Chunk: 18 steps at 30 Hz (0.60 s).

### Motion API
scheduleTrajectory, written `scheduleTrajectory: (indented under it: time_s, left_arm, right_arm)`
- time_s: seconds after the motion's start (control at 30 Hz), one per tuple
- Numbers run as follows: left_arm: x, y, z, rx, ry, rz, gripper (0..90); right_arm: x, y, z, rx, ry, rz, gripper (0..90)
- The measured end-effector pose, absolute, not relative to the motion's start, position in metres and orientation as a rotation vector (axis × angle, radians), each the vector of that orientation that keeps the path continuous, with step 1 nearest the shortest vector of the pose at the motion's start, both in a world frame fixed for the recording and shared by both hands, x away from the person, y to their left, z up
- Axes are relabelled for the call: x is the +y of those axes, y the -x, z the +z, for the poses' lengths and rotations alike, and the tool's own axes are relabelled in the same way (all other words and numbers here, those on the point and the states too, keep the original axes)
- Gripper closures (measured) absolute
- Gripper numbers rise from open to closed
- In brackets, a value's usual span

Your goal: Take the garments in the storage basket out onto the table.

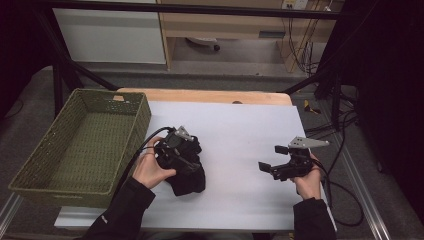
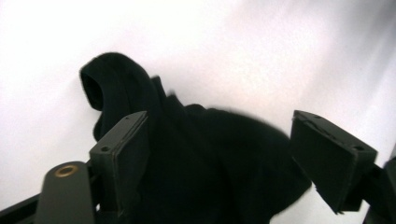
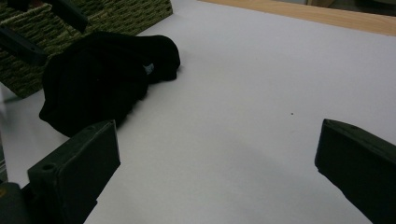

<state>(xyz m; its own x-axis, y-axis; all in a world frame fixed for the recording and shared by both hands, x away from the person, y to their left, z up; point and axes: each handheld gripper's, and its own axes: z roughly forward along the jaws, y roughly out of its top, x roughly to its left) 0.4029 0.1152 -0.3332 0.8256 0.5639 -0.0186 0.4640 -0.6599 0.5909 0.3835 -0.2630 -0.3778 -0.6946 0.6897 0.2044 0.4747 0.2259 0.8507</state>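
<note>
A crumpled black cloth [image 1: 190,179] lies on the white sheet [image 1: 235,130], left of the middle. My left gripper [image 1: 186,161] hangs right over it, held from the left by a hand. Seen from the left gripper view, the cloth [image 2: 205,163] lies beneath and between the two jaws, which stand wide apart, so the left gripper [image 2: 217,137] is open. My right gripper [image 1: 273,158] is open at the right side of the sheet, pointing left with nothing between its jaws. The right gripper view has the cloth [image 3: 102,74] far off to the left of that gripper [image 3: 219,158].
A green woven basket [image 1: 47,150] stands at the table's left edge, close to the cloth; its wall [image 3: 121,14] rises behind the cloth. A bare wooden strip [image 1: 210,96] runs along the far edge. Cables [image 1: 345,150] hang off the right side.
</note>
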Motion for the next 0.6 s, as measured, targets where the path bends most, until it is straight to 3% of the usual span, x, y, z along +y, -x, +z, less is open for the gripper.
scheduleTrajectory:
  time_s: [0.6]
  left_arm:
    - [0.145,-0.388,-0.312,0.774,-2.346,0.289,0.8]
  right_arm:
    - [-0.263,-0.383,-0.378,2.279,-1.105,1.463,0.7]
